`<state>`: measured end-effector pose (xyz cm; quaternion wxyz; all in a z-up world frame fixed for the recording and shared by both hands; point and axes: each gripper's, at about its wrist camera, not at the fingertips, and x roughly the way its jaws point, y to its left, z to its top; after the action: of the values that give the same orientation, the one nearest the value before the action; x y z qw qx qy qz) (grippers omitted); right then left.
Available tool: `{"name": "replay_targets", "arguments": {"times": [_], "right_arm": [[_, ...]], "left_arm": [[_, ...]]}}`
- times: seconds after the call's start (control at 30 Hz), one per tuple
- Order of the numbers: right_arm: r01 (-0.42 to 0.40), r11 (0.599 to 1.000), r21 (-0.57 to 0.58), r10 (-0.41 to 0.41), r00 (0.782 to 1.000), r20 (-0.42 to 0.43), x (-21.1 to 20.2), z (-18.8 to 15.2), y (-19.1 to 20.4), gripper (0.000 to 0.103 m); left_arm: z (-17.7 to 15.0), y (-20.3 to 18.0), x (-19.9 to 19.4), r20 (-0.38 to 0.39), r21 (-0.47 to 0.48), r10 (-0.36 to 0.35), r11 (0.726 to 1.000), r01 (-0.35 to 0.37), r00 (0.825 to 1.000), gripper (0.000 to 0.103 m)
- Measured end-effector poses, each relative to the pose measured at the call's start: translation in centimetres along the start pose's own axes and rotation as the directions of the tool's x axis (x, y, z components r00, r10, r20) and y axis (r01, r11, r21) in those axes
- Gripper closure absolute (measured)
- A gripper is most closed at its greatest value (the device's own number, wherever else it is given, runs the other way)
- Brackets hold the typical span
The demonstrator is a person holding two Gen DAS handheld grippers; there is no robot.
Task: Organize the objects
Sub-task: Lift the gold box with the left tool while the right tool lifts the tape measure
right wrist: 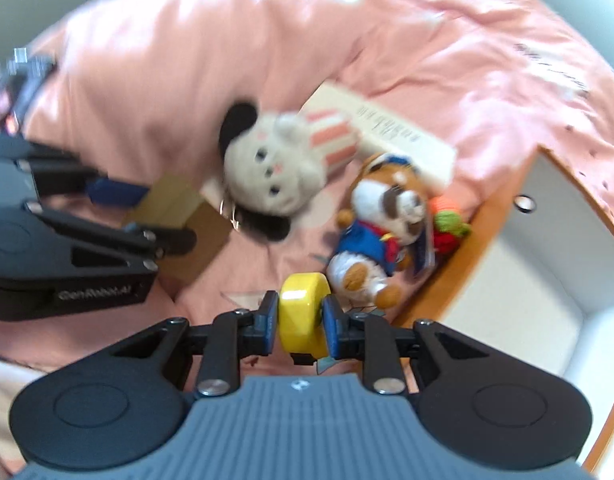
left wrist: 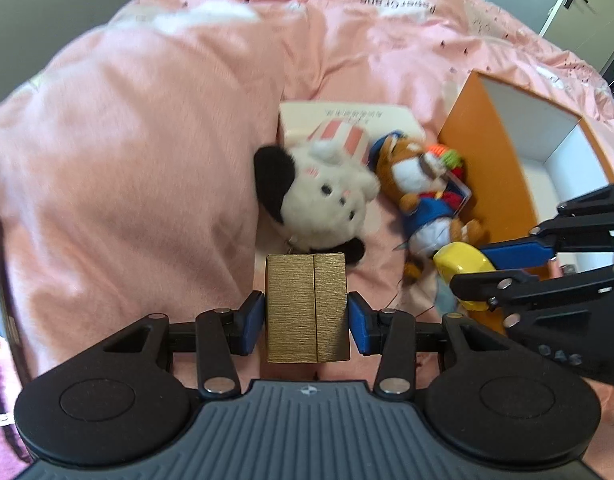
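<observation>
Above the pink bedspread (left wrist: 155,128), the left gripper (left wrist: 306,316) clamps a gold box (left wrist: 307,304) between its pads; the right gripper (right wrist: 298,320) pinches a yellow tape measure (right wrist: 301,312) beside the orange storage box (left wrist: 487,168).

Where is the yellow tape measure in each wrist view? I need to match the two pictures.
Left wrist view: the yellow tape measure is at the right, below centre, between the jaws of the right gripper reaching in from the right edge.
Right wrist view: the tape measure is at bottom centre, clamped between the camera's own jaws.
Shared landmark: the brown plush toy in blue clothes, just beyond it in both.
</observation>
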<state>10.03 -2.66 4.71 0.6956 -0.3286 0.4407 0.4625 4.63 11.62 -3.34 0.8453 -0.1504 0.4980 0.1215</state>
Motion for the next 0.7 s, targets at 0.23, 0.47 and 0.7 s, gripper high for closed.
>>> {"name": "replay_targets", "arguments": {"times": [0.23, 0.47, 0.7], "right_arm": [[-0.009, 0.988, 0.152, -0.016, 0.986, 0.165, -0.4, -2.9, -4.5, 0.078], [0.029, 0.962, 0.272, -0.112, 0.95, 0.292, -3.2, -6.5, -5.4, 0.079], [0.092, 0.91, 0.404, -0.227, 0.926, 0.302, -6.3, -9.5, -8.3, 0.079]], "left_arm": [[1.6, -3.4, -3.8, 0.1, 0.055, -0.069, 0.996, 0.064, 0.993, 0.053], [3.3, -9.1, -5.8, 0.148, 0.155, -0.196, 0.973, 0.173, 0.969, 0.053], [4.2, -15.0, -5.1, 0.133, 0.232, -0.298, 0.937, 0.262, 0.945, 0.053]]}}
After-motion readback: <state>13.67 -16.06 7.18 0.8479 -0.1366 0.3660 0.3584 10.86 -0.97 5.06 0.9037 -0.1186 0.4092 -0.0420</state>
